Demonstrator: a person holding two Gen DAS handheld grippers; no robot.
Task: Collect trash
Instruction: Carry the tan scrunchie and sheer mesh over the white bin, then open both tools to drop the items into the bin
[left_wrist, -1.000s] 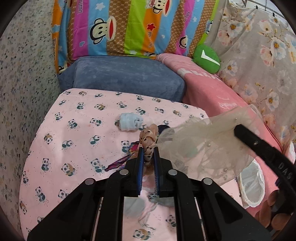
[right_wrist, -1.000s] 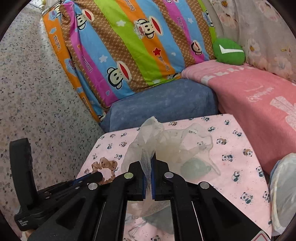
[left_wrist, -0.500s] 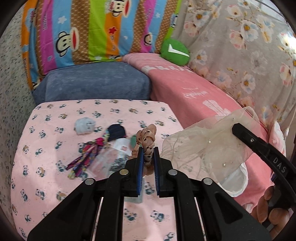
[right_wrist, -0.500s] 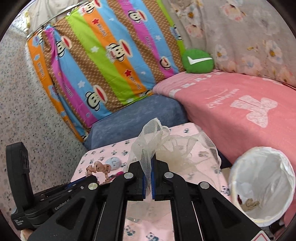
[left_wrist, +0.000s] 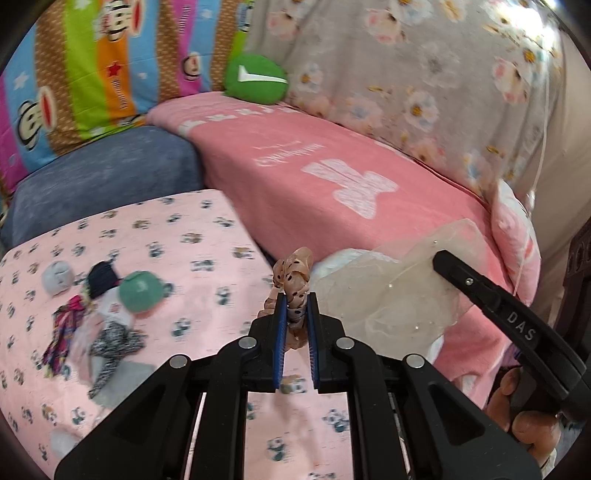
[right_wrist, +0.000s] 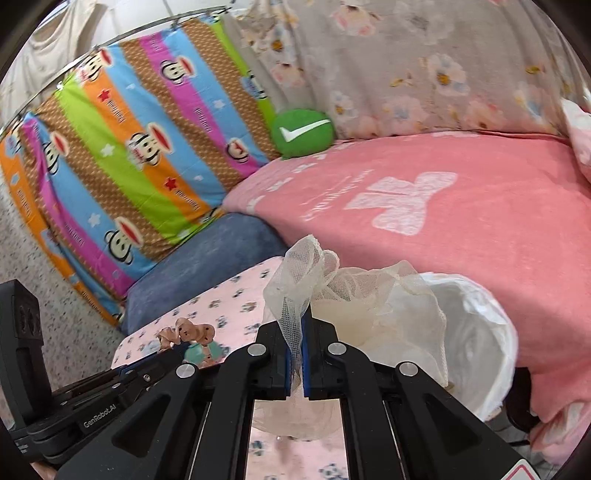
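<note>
My left gripper (left_wrist: 294, 306) is shut on a peach dotted scrunchie (left_wrist: 293, 275), held above the right edge of the panda-print surface (left_wrist: 207, 251). It also shows in the right wrist view (right_wrist: 192, 332). My right gripper (right_wrist: 295, 343) is shut on a cream mesh fabric piece (right_wrist: 354, 291), which hangs over the white-lined trash bin (right_wrist: 476, 339). In the left wrist view the mesh (left_wrist: 399, 291) hides most of the bin.
On the panda-print surface lie a green round item (left_wrist: 140, 291), a dark blue item (left_wrist: 101, 275), a grey-blue ball (left_wrist: 57, 277), a multicoloured tassel (left_wrist: 62, 332) and patterned cloth (left_wrist: 110, 339). A pink bed (left_wrist: 332, 166) and a blue cushion (left_wrist: 99, 173) border it.
Both grippers have swung right with their loads, away from the items on the surface. The mesh is now over the bin and the scrunchie is near the surface's right edge.
</note>
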